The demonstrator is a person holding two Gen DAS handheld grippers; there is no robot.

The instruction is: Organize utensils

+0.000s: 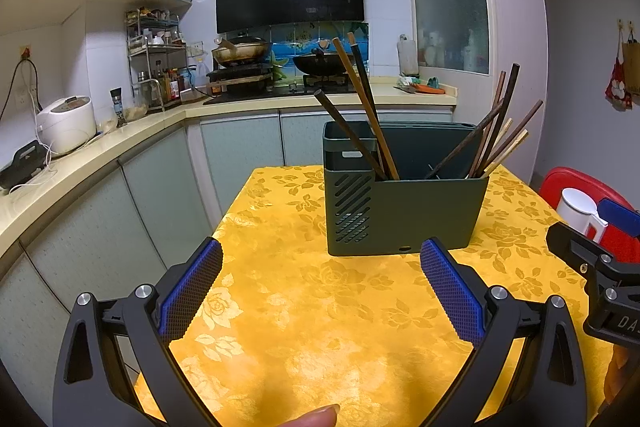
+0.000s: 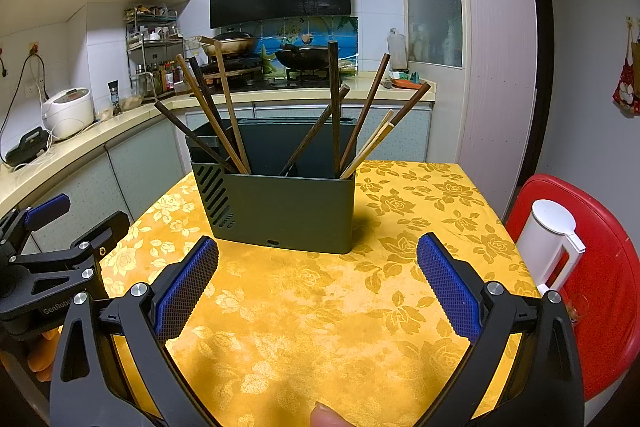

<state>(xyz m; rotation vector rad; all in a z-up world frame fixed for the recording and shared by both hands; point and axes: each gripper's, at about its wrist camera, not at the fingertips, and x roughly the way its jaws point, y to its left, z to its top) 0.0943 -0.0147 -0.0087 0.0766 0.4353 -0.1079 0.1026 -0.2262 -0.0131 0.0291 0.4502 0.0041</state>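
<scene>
1. We hold our left gripper (image 1: 321,267) spread wide over the yellow flowered cloth, its blue pads (image 1: 194,291) gripping nothing.
2. Our right gripper (image 2: 318,263) is likewise wide apart and empty; its side shows at the right edge of the left view.
3. The dark green utensil holder (image 2: 288,211) stands upright on the surface (image 2: 320,327), just ahead of both grippers and touching neither.
4. We see one bunch of chopsticks (image 2: 212,115) leaning left at the holder's left end, and another bunch (image 2: 360,123) fanning right at its right end.
5. Off the surface's right side sits a red stool (image 2: 600,287), with a white jug (image 2: 548,239) in front of it.
6. A stove with two woks (image 1: 240,53) lies beyond on the kitchen counter.
</scene>
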